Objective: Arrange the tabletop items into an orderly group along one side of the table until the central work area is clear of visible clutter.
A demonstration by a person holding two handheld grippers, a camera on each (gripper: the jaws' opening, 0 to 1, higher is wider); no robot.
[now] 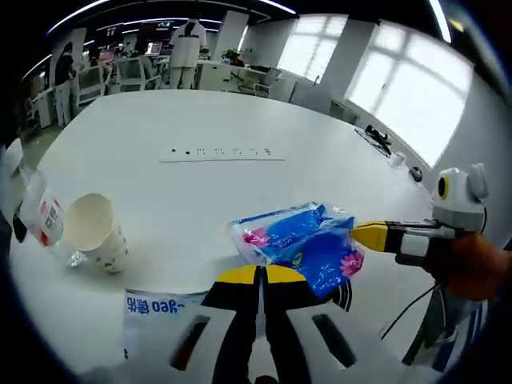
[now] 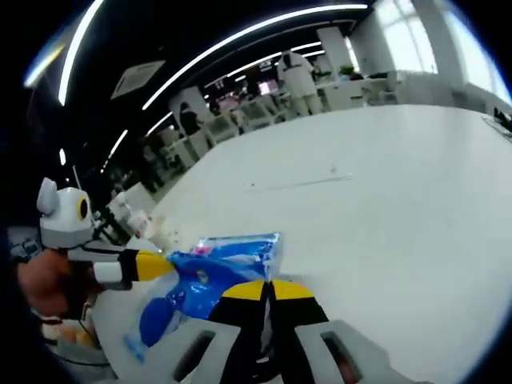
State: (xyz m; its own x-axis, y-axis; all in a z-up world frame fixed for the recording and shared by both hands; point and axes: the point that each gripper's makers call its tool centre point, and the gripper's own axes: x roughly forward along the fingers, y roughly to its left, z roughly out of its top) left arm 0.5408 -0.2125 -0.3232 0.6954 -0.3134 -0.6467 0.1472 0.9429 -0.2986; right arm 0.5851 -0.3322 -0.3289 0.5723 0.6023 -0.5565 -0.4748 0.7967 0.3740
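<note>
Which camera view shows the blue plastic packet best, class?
The left gripper view: the blue plastic packet lies whole on the white table, its pink print visible. In the right gripper view the packet is close and blurred, partly hidden by the right gripper.

The left gripper [image 1: 260, 276] has its jaws pressed together, with a blue packet [image 1: 300, 240] just beyond the tips on the white table [image 1: 200, 120]. The right gripper [image 1: 376, 237] touches the packet's right edge; a paper cup [image 1: 94, 232] lies tipped well left of the jaws
</note>
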